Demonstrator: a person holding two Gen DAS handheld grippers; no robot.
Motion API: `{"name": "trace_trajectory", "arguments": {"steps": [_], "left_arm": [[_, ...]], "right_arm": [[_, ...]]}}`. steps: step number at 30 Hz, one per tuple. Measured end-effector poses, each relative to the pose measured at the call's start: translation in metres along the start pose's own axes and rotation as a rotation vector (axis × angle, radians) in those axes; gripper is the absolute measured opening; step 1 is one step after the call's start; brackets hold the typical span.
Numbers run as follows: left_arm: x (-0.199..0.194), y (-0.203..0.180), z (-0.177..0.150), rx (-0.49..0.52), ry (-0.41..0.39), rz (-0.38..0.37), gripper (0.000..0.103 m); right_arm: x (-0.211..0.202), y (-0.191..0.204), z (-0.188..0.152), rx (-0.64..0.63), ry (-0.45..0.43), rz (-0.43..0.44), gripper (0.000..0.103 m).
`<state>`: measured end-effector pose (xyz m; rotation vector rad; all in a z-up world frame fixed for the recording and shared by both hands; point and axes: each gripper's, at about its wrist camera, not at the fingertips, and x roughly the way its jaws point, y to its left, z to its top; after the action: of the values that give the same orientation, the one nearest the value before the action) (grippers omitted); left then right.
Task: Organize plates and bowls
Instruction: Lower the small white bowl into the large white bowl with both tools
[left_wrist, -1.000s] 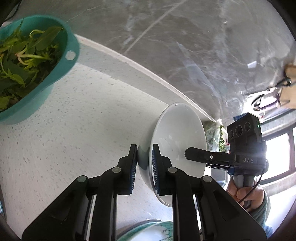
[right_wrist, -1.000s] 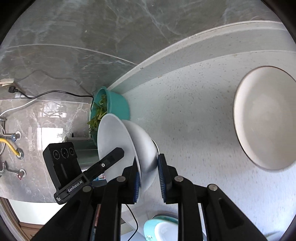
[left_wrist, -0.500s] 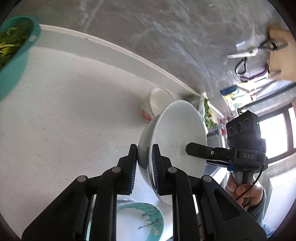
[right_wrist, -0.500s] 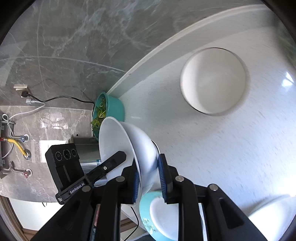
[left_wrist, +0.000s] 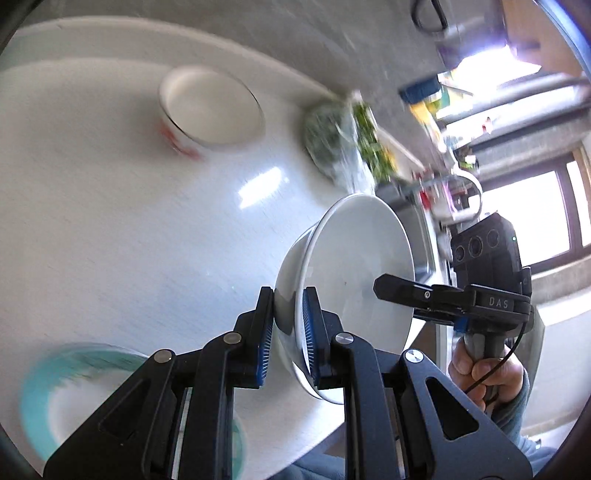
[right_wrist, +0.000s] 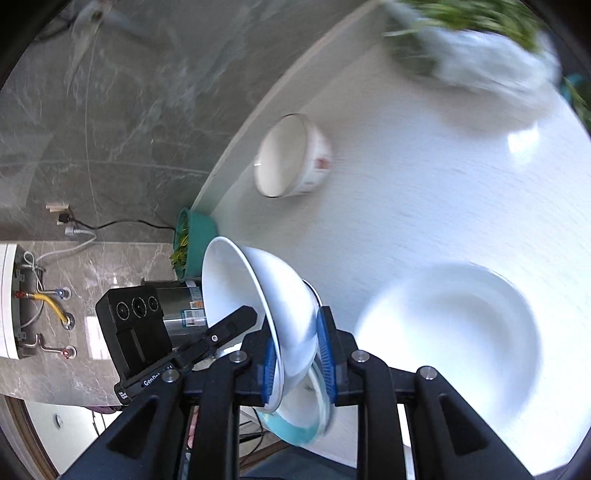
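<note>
A plain white bowl (left_wrist: 354, 266) hangs tilted on its side above the white countertop (left_wrist: 129, 221), gripped from both sides. My left gripper (left_wrist: 288, 295) is shut on its near wall, one pad inside and one outside. In the right wrist view the same white bowl (right_wrist: 255, 291) has my right gripper (right_wrist: 297, 332) shut on the opposite rim. A small white bowl with red marks (left_wrist: 210, 107) stands farther back by the wall. A teal-rimmed plate (left_wrist: 55, 398) lies below my left fingers. A large white plate (right_wrist: 454, 350) lies at the right.
A bag of leafy greens (left_wrist: 340, 147) lies past the small bowl. A teal basket of greens (right_wrist: 192, 240) stands far off along the grey marble wall (right_wrist: 110, 129). A person's hand (left_wrist: 476, 365) holds the right gripper's handle beyond the counter's edge.
Both grippers have swept along the counter with the white bowl between them. The teal basket left the left view; the red-marked bowl, greens bag and large white plate came in.
</note>
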<state>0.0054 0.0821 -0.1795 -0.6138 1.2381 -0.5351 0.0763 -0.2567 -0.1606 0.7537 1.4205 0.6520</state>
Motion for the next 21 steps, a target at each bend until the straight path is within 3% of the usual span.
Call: {"name": "trace_trajectory", "arguments": {"steps": [7, 13, 21], "left_arm": [[0.072, -0.041, -0.043, 0.024, 0.11, 0.02, 0.014], [0.116, -0.05, -0.061, 0.022, 0.149, 0.084, 0.014], [0.127, -0.051, -0.062, 0.047, 0.128, 0.178, 0.014]], "right_arm": [[-0.038, -0.067, -0.024, 0.087, -0.022, -0.025, 0.024], [-0.039, -0.094, -0.027, 0.084, -0.002, -0.079, 0.024], [-0.029, -0.097, -0.023, 0.002, 0.034, -0.152, 0.024]]}}
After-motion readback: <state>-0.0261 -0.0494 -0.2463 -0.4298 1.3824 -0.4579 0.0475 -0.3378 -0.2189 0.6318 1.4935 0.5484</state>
